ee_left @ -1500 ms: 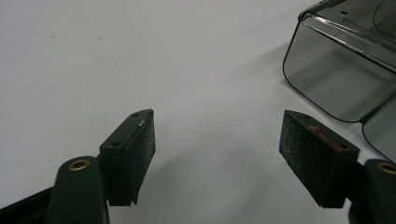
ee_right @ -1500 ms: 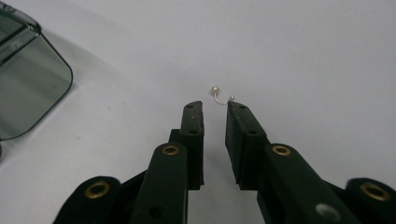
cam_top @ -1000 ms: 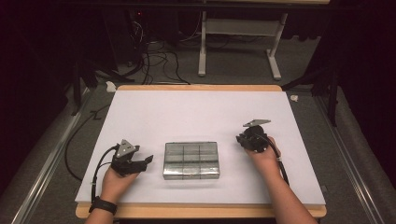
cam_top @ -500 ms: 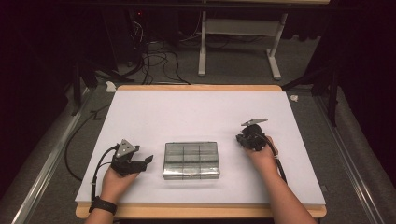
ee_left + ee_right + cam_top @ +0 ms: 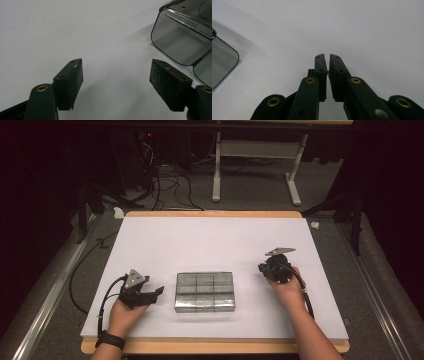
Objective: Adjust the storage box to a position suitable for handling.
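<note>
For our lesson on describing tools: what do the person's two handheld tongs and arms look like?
Both tongs, left and right, are black, each topped by a grey three-cornered plate and trailing a black cable. Up close, the jaws carry flat, rough black pads fixed by small screws, with brass-coloured rivets on the arms behind. The forearms are bare of sleeves; the left wrist wears a black band.

A white table [image 5: 210, 240] with a wooden edge filled the middle of the high view, its surface bare toward twelve o'clock. Beyond it at twelve o'clock stood a white metal frame [image 5: 255, 155] on the grey floor, and a tangle of black cables [image 5: 165, 182] lay at about eleven o'clock. A small white scrap [image 5: 315, 225] lay on the floor at two o'clock, just off the table's corner.
</note>
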Demonstrator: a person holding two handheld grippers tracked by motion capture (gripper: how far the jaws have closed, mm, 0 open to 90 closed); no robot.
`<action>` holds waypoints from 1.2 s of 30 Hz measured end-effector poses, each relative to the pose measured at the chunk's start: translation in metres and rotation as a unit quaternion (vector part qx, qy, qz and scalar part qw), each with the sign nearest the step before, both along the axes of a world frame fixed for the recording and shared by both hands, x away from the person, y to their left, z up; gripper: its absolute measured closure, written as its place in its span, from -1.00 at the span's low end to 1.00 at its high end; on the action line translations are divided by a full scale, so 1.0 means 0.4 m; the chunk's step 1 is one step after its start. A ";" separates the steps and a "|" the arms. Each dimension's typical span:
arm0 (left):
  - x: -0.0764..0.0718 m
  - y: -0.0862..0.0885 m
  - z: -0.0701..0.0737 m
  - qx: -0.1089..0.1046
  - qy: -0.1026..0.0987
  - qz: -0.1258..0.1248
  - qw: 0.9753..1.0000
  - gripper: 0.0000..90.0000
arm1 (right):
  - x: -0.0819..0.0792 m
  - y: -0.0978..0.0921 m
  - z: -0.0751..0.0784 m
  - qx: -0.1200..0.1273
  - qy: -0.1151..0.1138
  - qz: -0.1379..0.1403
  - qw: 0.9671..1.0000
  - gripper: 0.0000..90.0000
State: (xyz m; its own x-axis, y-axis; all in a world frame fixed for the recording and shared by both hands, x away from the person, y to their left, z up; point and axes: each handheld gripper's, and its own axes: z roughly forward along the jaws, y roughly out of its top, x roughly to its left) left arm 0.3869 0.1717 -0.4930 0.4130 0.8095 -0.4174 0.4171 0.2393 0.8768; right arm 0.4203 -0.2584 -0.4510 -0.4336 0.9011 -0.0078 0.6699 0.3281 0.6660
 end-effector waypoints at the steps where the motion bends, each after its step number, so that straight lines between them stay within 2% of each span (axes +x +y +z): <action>1: 0.000 0.000 0.000 0.000 0.000 0.001 1.000 -0.39 | -0.015 -0.006 0.006 0.000 -0.005 0.001 1.000 0.91; 14: 0.000 -0.002 -0.001 0.001 0.000 0.002 1.000 -0.39 | -0.098 -0.049 0.015 0.009 -0.013 -0.002 1.000 0.91; 17: 0.000 -0.003 -0.001 0.001 0.000 0.003 1.000 -0.39 | -0.129 -0.067 0.011 0.010 -0.018 -0.007 1.000 0.91; 20: 0.000 -0.003 -0.001 0.001 0.000 0.003 1.000 -0.39 | -0.142 -0.075 0.008 0.009 -0.020 -0.010 1.000 0.91; 27: 0.000 -0.002 -0.001 0.004 0.000 0.002 1.000 -0.39 | -0.198 -0.111 -0.003 0.024 -0.023 -0.023 0.999 0.91; 36: 0.000 -0.003 -0.002 0.005 -0.001 0.003 1.000 -0.39 | -0.255 -0.141 -0.020 0.022 -0.028 -0.032 0.999 0.91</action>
